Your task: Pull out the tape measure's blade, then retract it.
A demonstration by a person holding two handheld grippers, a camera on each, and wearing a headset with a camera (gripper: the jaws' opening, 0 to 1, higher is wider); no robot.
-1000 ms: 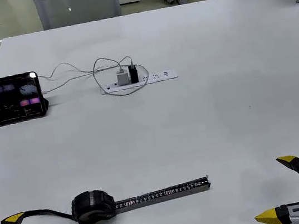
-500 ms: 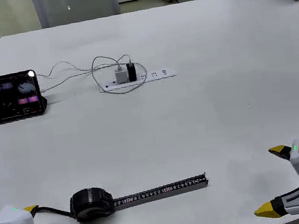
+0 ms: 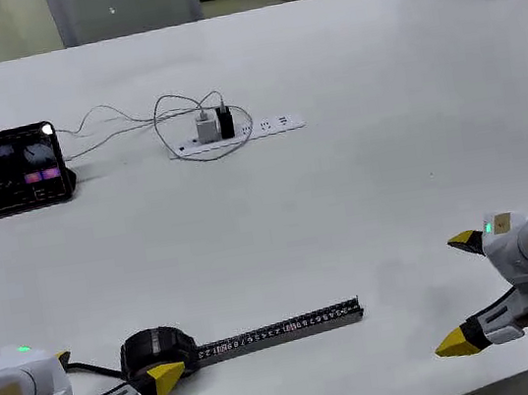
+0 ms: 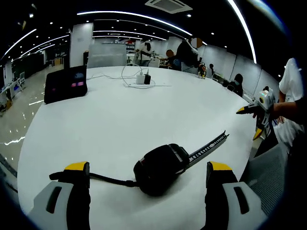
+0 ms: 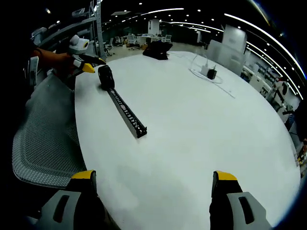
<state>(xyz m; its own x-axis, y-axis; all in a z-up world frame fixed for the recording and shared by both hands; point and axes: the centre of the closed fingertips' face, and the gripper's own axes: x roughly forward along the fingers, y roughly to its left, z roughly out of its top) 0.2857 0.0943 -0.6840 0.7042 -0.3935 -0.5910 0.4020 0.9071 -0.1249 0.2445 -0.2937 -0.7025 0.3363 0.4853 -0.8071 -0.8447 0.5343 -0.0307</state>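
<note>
L claw (image 3: 113, 367) wide by rounded black tape measure (image 3: 154, 352), blade (image 3: 279, 330) out; R claw (image 3: 457, 292) wide.

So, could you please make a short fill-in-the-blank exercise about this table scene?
The left gripper is ___, with the black round tape measure case just ahead of its fingers. Its numbered blade is pulled ___ along the white table. The right gripper holds ___.
Missing words: open; out; nothing.
</note>
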